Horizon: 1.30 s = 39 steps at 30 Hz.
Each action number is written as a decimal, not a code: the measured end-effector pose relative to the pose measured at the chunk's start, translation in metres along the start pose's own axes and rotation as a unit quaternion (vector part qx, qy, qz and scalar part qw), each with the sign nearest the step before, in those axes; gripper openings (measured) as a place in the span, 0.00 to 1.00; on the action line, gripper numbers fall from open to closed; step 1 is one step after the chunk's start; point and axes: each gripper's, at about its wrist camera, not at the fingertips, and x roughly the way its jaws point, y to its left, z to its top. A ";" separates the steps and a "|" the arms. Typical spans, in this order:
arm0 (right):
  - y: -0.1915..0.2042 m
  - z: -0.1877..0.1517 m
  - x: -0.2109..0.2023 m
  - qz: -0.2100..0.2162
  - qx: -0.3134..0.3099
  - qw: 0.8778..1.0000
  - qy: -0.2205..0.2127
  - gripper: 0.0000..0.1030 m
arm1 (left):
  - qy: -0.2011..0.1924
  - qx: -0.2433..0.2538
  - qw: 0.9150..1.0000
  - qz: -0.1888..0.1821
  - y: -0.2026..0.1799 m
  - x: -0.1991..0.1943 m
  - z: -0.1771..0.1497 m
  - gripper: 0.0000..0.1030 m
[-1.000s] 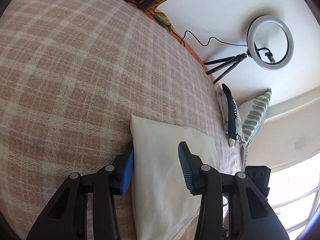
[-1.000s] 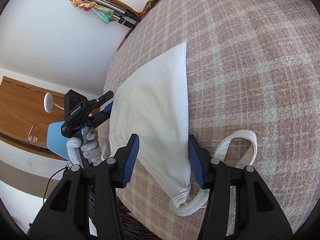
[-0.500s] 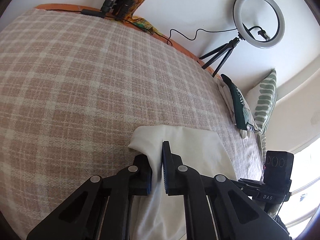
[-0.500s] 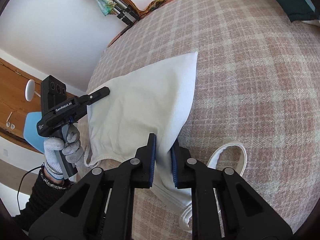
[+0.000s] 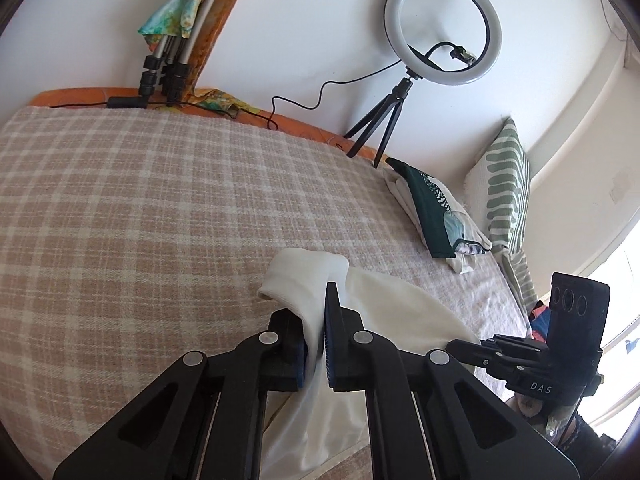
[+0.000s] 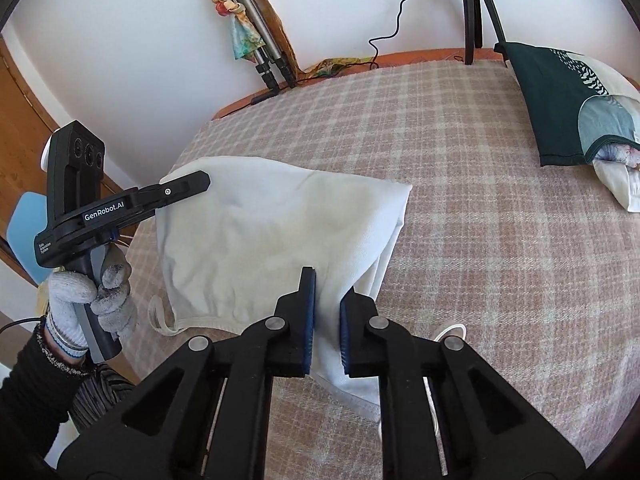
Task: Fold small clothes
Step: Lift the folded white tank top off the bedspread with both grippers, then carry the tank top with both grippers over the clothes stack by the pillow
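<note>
A plaid-covered bed (image 5: 140, 208) carries the work as a small white garment (image 6: 272, 232) comes off the blanket. A second ago it lay flat with both tools spread wide over its edges; now each has clamped a bunch of cloth and lifted, so the fabric tents between them. The left tool (image 5: 316, 344) is clenched on one edge, a fold of white cloth draped over its tip, and the right tool (image 6: 326, 328) is clenched on the opposite edge near the hem. That suggests the fold itself is beginning: with both edges held, the raised side looks ready to be carried across and laid down. No containers appear; folded clothes (image 6: 568, 108) are stacked by a striped pillow (image 5: 508, 192) at the bed's far side. A loose strap (image 6: 450, 330) trails beside the right tool.
</note>
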 end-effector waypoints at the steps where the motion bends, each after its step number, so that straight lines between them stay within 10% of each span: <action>1: -0.004 -0.001 -0.002 0.008 0.005 1.000 0.004 0.11 | -0.002 0.007 1.000 0.002 -0.004 0.002 0.001 0.05; 10: -0.052 -0.023 0.040 0.062 0.113 0.988 0.085 0.16 | 0.023 -0.006 0.999 0.048 0.018 0.018 0.000 0.05; 13: -0.054 -0.028 0.051 0.093 0.125 0.983 0.101 0.35 | 0.029 -0.035 0.998 0.047 0.037 0.019 -0.001 0.05; 20: -0.060 -0.034 0.071 0.164 0.177 0.967 0.086 0.39 | 0.045 -0.057 0.996 0.049 0.051 0.029 -0.005 0.05; 23: -0.052 -0.030 0.077 0.131 0.162 0.974 0.087 0.14 | 0.042 -0.056 0.996 0.048 0.047 0.027 -0.004 0.05; 28: -0.011 -0.017 0.059 0.028 0.041 0.997 0.064 0.12 | 0.016 -0.013 0.998 0.055 0.023 0.014 0.002 0.05; 39: -0.002 -0.004 -0.008 -0.041 -0.033 0.998 -0.017 0.11 | -0.030 0.022 0.999 0.023 -0.024 -0.002 0.020 0.05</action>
